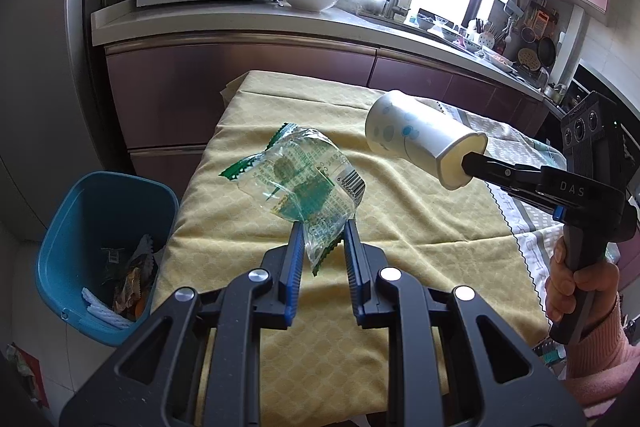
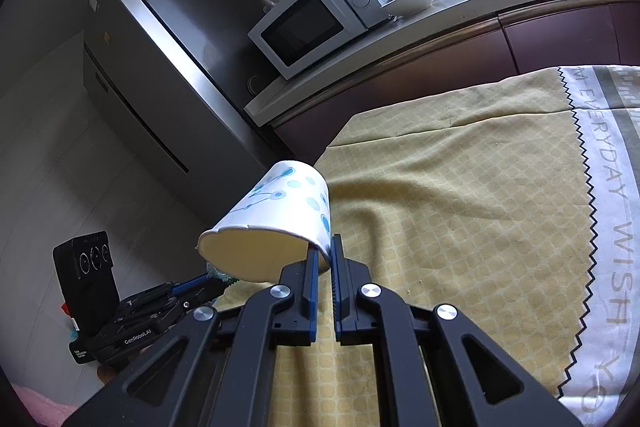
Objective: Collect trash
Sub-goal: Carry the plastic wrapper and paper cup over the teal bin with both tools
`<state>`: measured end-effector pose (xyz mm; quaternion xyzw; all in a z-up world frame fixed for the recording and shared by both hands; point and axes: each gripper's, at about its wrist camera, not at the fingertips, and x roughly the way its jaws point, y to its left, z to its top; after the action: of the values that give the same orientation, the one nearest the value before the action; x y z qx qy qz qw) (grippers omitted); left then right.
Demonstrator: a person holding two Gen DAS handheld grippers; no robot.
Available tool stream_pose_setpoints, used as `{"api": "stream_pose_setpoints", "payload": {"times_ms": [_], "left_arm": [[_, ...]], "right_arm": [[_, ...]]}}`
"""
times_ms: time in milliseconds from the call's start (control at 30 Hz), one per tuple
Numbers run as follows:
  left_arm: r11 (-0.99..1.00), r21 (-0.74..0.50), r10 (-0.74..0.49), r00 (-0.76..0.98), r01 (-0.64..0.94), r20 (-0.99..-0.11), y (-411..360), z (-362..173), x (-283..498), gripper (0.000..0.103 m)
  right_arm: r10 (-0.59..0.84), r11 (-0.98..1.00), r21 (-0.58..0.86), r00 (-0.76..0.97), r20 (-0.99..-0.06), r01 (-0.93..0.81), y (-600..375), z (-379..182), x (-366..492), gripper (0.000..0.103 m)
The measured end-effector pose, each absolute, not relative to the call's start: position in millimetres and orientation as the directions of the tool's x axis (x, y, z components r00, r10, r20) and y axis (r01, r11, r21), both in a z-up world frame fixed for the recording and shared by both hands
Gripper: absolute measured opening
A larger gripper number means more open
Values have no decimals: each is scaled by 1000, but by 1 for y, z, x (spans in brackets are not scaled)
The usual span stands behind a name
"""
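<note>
Now, left wrist view:
Wrapper [image 1: 304, 179]: thin, crinkly clear plastic, judged very light and slippery; it is pinched at its lower corner by the left gripper [image 1: 320, 247], above the yellow cloth [image 1: 400, 267].
Bin [image 1: 104, 251]: blue, on the floor beside the cloth's left edge, trash already inside.
Right wrist view:
Paper cup [image 2: 280, 219]: light, easily crushed; its rim wall is pinched by the right gripper [image 2: 325, 259], one finger inside, near the cloth's left edge.
Hold: judged gentle pressure only.

Yellow tablecloth [image 1: 400, 227] bare ahead; blue bin [image 1: 80, 227] open beside table edge.
</note>
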<state>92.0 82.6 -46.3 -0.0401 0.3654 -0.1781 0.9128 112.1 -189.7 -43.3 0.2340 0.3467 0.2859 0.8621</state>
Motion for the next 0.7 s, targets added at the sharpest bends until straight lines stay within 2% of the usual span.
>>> {"api": "stream_pose_setpoints", "payload": {"times_ms": [700], "left_arm": [[946,-208,-323,688,247,-650,110,-43,87,20]], "right_arm": [[693,701,612,555,-460,-367,-163,-43,113,5]]}}
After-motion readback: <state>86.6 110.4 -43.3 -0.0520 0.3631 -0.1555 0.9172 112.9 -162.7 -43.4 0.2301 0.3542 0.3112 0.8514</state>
